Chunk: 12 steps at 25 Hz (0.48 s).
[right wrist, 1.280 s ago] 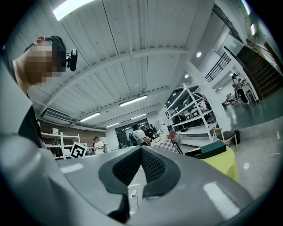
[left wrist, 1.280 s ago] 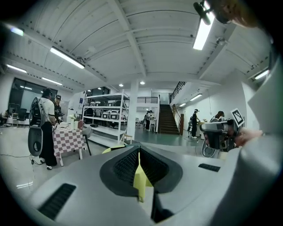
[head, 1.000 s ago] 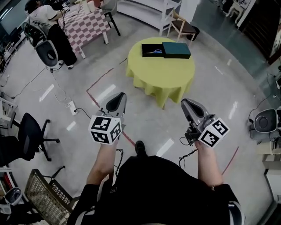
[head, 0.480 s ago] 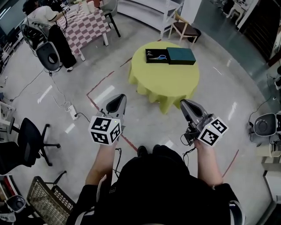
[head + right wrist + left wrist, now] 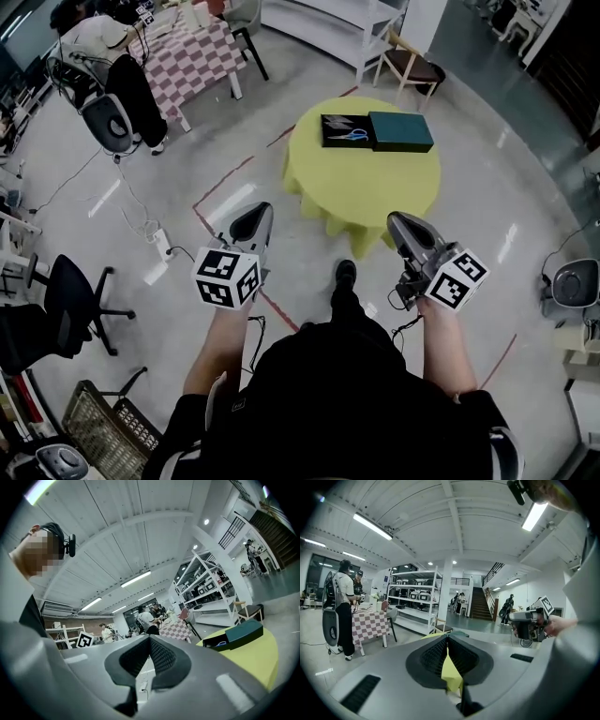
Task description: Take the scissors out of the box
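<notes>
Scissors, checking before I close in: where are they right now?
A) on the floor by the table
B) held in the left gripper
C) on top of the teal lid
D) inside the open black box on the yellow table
D: the head view shows the scissors lying inside the open black box, next to the teal lid on the yellow table.

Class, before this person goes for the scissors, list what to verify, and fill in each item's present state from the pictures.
1. Black box open, teal lid set beside it: ok.
2. Scissors lying in the box: ok.
3. Left gripper empty, jaws together: ok.
4. Right gripper empty, jaws together: ok.
5. Round table within reach: not ok, bare floor lies between.
6. Scissors loose in the box: cannot tell.
</notes>
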Each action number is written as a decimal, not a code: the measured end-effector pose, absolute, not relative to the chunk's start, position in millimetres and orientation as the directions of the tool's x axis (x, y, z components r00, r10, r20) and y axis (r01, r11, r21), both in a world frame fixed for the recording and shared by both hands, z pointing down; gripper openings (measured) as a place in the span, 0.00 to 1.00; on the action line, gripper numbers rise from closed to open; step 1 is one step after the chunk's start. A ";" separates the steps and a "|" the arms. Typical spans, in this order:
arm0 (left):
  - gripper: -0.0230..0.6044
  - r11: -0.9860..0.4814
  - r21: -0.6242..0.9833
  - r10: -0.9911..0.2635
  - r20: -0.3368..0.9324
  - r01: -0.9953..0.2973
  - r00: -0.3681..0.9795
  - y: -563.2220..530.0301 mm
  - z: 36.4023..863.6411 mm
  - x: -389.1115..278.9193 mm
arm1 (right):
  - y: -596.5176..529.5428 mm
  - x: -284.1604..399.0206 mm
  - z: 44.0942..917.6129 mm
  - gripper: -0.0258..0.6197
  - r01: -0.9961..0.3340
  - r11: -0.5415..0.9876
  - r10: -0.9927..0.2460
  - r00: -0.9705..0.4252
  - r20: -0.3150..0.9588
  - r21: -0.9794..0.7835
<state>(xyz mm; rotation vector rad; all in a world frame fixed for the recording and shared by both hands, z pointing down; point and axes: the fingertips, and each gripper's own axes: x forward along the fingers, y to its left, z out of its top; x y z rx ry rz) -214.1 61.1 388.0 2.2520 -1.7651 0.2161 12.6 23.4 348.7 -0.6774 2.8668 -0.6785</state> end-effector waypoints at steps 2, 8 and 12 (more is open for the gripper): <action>0.06 -0.214 0.119 -0.925 0.294 -0.970 0.240 42.2 392.7 -216.9 | 2.1 10.3 355.4 0.06 -0.391 0.795 -0.446 -0.895 -0.010 -0.463; 0.06 -0.191 0.125 -0.924 0.313 -0.974 0.221 -31.9 394.9 -216.2 | -76.8 6.9 368.0 0.06 -0.372 0.788 -0.422 -0.906 0.008 -0.490; 0.06 -0.179 0.125 -0.917 0.340 -0.976 0.211 -84.3 399.1 -204.8 | -131.2 8.7 370.4 0.06 -0.343 0.794 -0.391 -0.920 0.011 -0.502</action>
